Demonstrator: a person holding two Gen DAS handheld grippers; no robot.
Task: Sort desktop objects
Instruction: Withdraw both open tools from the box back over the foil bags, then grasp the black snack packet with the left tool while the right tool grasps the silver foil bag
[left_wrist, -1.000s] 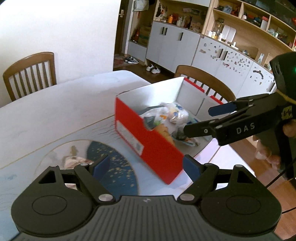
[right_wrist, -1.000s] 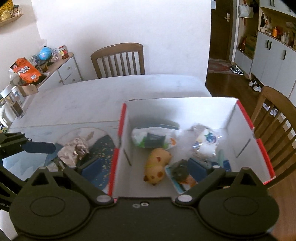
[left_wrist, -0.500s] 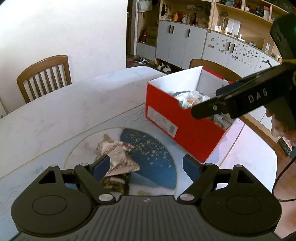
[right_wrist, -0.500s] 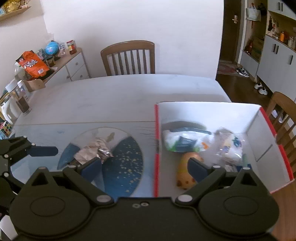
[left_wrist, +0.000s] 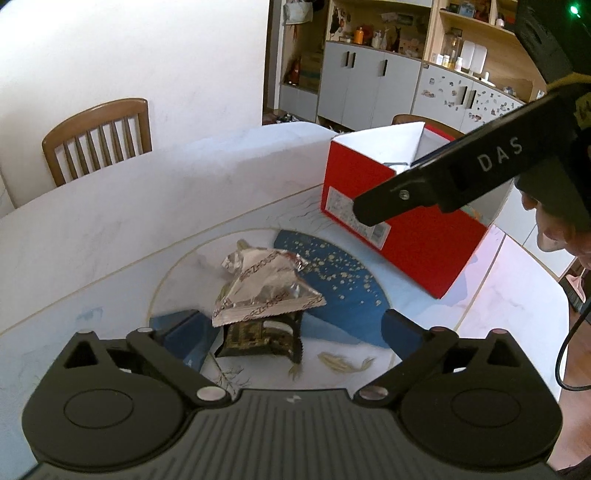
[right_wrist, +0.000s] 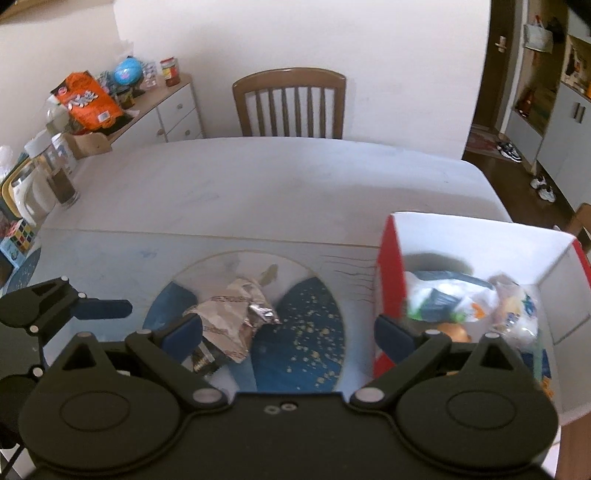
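A crumpled silver foil wrapper (left_wrist: 266, 288) lies on a dark packet (left_wrist: 258, 338) on the round blue-and-white mat pattern (left_wrist: 343, 291) of the table. My left gripper (left_wrist: 293, 332) hovers just over them. Its jaws are opening and stand either side of the packets without pressing them. A red box (left_wrist: 406, 240) with white inside walls stands to the right and holds several packets and a toy. My right gripper (right_wrist: 288, 332) is open and holds nothing, above the mat between the wrapper (right_wrist: 236, 314) and the box (right_wrist: 388, 288). One of its fingers (left_wrist: 424, 188) crosses the left wrist view.
A wooden chair (right_wrist: 290, 103) stands at the table's far side, another (left_wrist: 424, 122) behind the box. Jars (right_wrist: 62, 173) and a puzzle cube (right_wrist: 16, 236) sit at the table's left end, beside a loaded sideboard (right_wrist: 159, 107). A person's hand (left_wrist: 557, 236) shows at right.
Both grippers have swung left, away from the box and over the foil wrapper. The left gripper has come lower and its jaws stand wider apart.
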